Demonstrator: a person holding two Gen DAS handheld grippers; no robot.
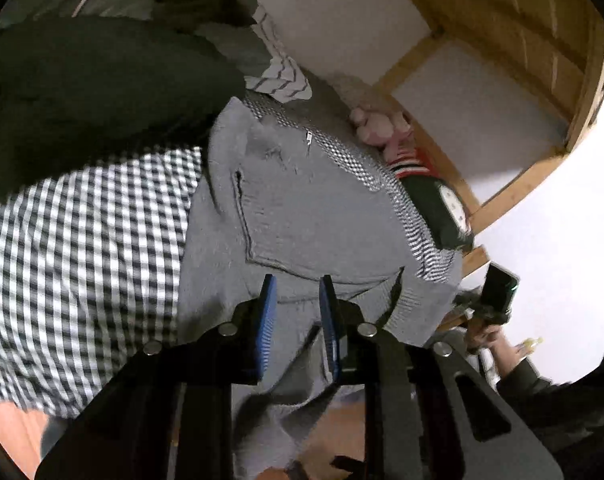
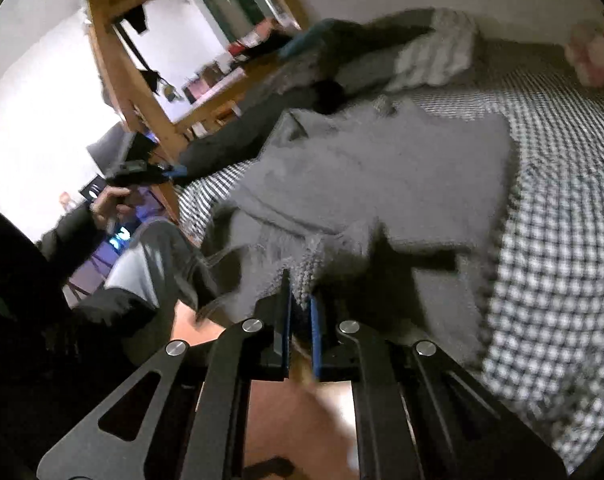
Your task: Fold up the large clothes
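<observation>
The left gripper [image 1: 298,292] hangs with jaws apart over the hem of the grey sweater [image 1: 302,208]. The right gripper [image 2: 300,296] pinches that hem. The sweater lies on the checked bed [image 1: 82,240]; clothes [image 1: 102,72] are heaped beyond.

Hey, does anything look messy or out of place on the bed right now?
Yes. The grey sweater lies rumpled on the checkered bedspread, its near edge hanging off the bed. Behind it, dark clothes and a striped garment sit in an unfolded heap. A pink plush toy is wedged by the wall.
</observation>
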